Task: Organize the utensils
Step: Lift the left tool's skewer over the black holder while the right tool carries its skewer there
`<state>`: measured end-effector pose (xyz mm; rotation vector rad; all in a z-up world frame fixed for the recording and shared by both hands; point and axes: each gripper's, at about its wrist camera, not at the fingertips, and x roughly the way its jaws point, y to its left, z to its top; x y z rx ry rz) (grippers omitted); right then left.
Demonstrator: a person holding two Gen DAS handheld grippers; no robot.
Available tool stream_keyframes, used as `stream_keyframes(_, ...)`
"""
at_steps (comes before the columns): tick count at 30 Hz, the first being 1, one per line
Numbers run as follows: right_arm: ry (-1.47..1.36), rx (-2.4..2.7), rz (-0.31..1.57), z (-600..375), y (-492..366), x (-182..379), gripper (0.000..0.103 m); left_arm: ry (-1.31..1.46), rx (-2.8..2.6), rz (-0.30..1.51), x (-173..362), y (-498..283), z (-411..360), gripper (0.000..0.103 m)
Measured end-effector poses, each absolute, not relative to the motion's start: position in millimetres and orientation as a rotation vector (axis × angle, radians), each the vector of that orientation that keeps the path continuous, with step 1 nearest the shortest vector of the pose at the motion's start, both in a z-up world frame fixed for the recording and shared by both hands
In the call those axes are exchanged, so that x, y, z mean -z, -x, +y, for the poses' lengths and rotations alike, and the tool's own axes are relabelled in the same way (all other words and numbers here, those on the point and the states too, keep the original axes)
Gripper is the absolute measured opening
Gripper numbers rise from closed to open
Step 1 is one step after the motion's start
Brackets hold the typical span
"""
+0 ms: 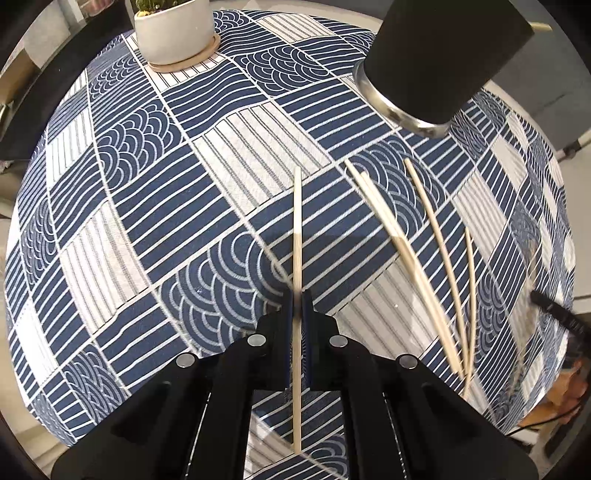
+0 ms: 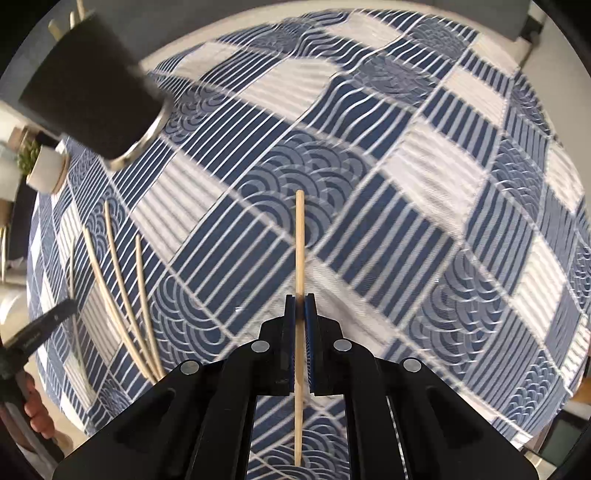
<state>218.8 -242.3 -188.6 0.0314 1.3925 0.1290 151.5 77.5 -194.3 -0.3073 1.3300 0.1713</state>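
Blue-and-white patchwork tablecloth (image 1: 229,155) covers the table and fills both views, with panels of stripes, waves and arches. Black cylindrical holder (image 1: 447,55) with a metal base ring stands in the upper right of the left wrist view and in the upper left of the right wrist view; pale stick ends show at its top rim in both. White plant pot (image 1: 173,33) on a tan saucer, top left of the left wrist view; small at the left edge of the right wrist view. Left gripper (image 1: 297,321), lower centre of its view: jaws closed tight on one chopstick (image 1: 297,229), which runs up the middle of the frame from between the pads and also passes back beneath the gripper body. Right gripper (image 2: 300,325), lower centre of its view: jaws closed tight on a second chopstick (image 2: 300,240), held the same way, upright in the frame; the cloth behind it is blurred. Loose chopsticks (image 1: 436,236), at least three, lie fanned on the cloth in the right half of the left wrist view, meeting near their lower ends, well apart from the holder; the same group appears at lower left in the right wrist view.
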Motion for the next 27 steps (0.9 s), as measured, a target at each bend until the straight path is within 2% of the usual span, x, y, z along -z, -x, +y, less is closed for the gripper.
stream_keyframes(18,-0.13,-0.268,1.073,-201,-167,83,0.005,0.315,-0.143,1.192,140,-86,129,0.005)
stream_keyframes(27,-0.12,-0.356,0.876,-169,-153,22,0.005,0.334,-0.068,1.005,64,-72,134,0.005)
